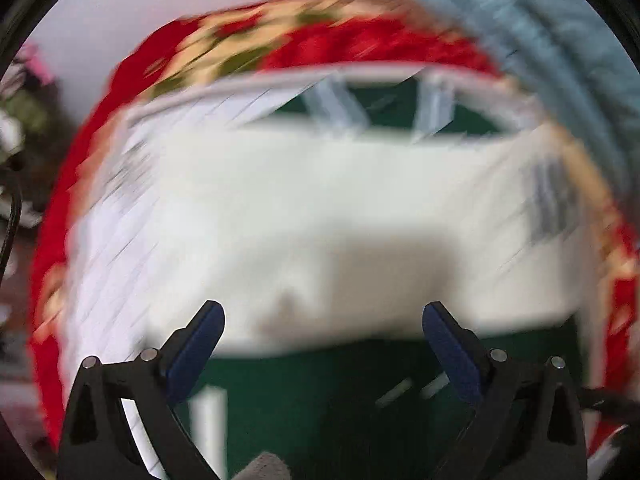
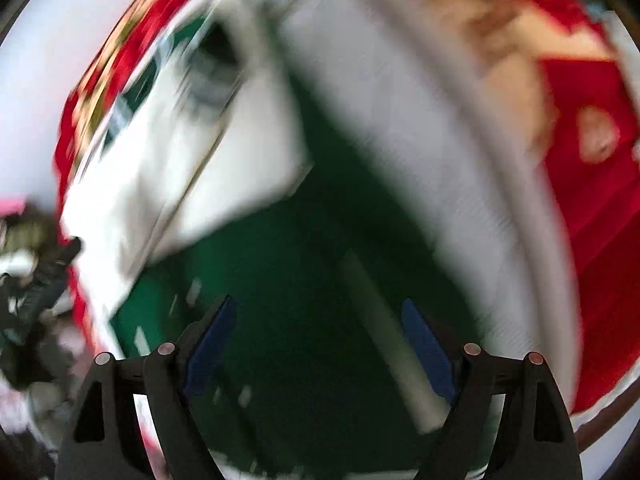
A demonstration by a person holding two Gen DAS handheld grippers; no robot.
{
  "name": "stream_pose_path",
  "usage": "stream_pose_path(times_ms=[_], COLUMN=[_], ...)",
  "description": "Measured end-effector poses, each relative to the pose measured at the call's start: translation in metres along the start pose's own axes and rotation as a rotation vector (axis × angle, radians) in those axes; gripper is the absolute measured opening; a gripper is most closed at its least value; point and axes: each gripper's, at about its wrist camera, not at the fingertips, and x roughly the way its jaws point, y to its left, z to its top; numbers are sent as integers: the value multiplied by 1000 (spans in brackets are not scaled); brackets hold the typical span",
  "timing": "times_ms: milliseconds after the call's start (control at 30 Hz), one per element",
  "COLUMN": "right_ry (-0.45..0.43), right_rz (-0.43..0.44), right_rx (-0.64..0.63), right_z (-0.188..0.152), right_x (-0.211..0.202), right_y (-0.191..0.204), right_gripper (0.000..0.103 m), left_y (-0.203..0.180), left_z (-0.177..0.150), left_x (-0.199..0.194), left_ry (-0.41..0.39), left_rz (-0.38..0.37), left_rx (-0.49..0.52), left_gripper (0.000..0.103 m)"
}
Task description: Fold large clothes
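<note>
Both views are smeared by motion. A folded white garment (image 1: 320, 220) lies on a green mat (image 1: 320, 400) in the left wrist view. My left gripper (image 1: 323, 312) hangs over the garment's near edge, its jaws wide apart. The blue pads (image 1: 200, 344) touch nothing. In the right wrist view the same white garment (image 2: 192, 160) sits at the upper left. My right gripper (image 2: 318, 304) stands open above the bare green mat (image 2: 300, 272), a little way from the garment, with nothing between its fingers.
The mat has a broad white border (image 1: 104, 240) (image 2: 420, 140) and rests on a red flowered cloth (image 1: 320, 40) (image 2: 592, 220). Grey-blue fabric (image 1: 560, 40) hangs at the upper right of the left wrist view. Dark clutter (image 2: 28, 280) lies beyond the table's left edge.
</note>
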Motion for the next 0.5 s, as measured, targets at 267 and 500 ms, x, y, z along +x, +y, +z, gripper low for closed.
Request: stream_pose_path(times_ms=[267,500], right_ry=[275,144], right_rz=[-32,-263], right_rx=[-184,-181], right_z=[-92,-122], right_x=[101,116], right_y=[77,94], right_gripper=[86,14], left_y=[43,27], left_z=[-138,-171], left_x=[34,56], left_ry=[249,284], left_rz=[125,58], left_rx=[-56,5], left_gripper=[101,101])
